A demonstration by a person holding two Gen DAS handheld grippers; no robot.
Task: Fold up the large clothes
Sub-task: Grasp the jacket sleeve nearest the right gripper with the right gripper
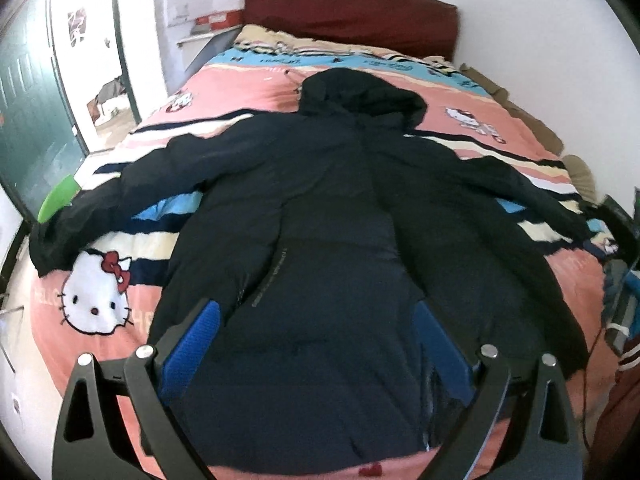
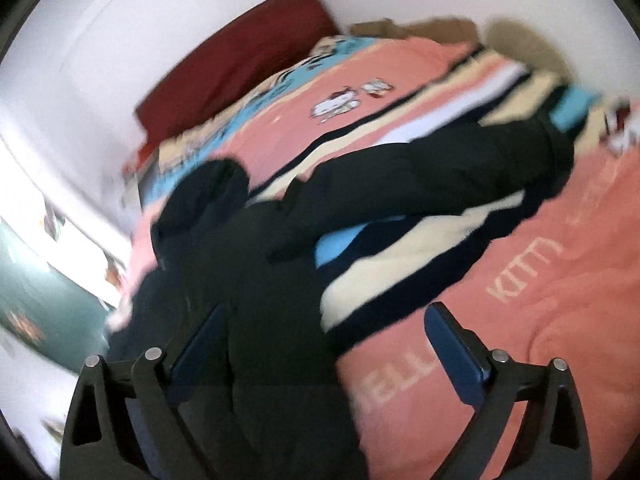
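Observation:
A large black hooded padded jacket [image 1: 320,208] lies spread flat on the bed, hood toward the headboard, both sleeves stretched out sideways. My left gripper [image 1: 316,320] is open above the jacket's lower middle, its blue pads [image 1: 192,344] apart and holding nothing. In the blurred right wrist view the jacket [image 2: 280,320] fills the lower left, with its right sleeve [image 2: 440,168] running out over the quilt. My right gripper [image 2: 324,332] is open and empty over the jacket's right lower side and the quilt.
The bed carries a pink, blue and cream striped Hello Kitty quilt [image 1: 100,300]. A dark red headboard [image 1: 352,12] stands at the far end. A green door [image 1: 28,120] and doorway lie to the left. Clutter [image 1: 620,280] sits at the bed's right edge.

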